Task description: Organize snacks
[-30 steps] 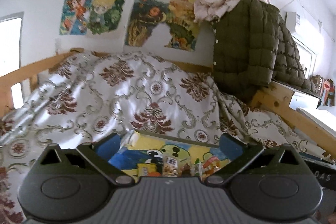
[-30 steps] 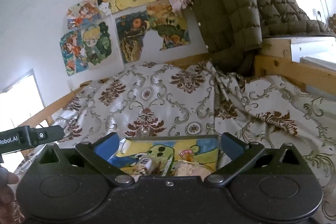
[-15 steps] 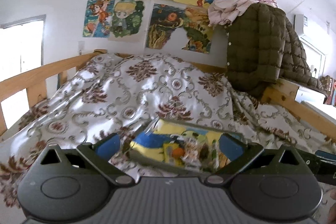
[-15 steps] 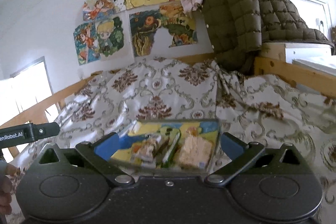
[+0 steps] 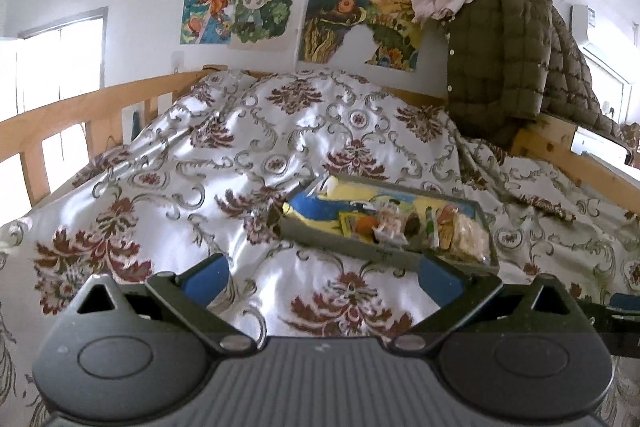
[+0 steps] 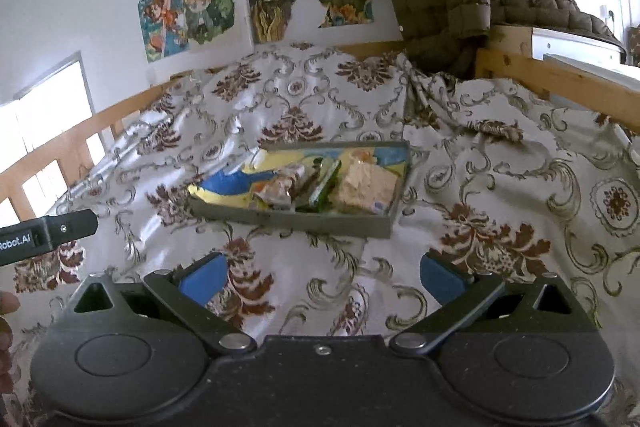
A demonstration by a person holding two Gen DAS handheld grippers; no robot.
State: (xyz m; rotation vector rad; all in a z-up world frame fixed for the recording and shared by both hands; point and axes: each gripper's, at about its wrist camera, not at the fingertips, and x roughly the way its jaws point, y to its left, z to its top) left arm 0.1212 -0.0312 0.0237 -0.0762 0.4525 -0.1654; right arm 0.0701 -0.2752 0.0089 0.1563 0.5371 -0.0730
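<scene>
Two hand-held grippers hover low over the bed, left hand-held gripper [image 5: 322,277] and right hand-held gripper [image 6: 320,277], both with blue pads spread wide and nothing between them; beyond lies the shiny floral bedspread [image 6: 500,187]; on it sits the shallow grey tray with a cartoon-printed floor [image 6: 296,221], and the wrapped snacks [image 6: 320,183] crowd its right half, a pale cracker pack [image 6: 366,187] rightmost; grouped already, or awaiting sorting, either fits; any pick calls for a careful pinch on crinkly wrappers; posters hang far behind.
</scene>
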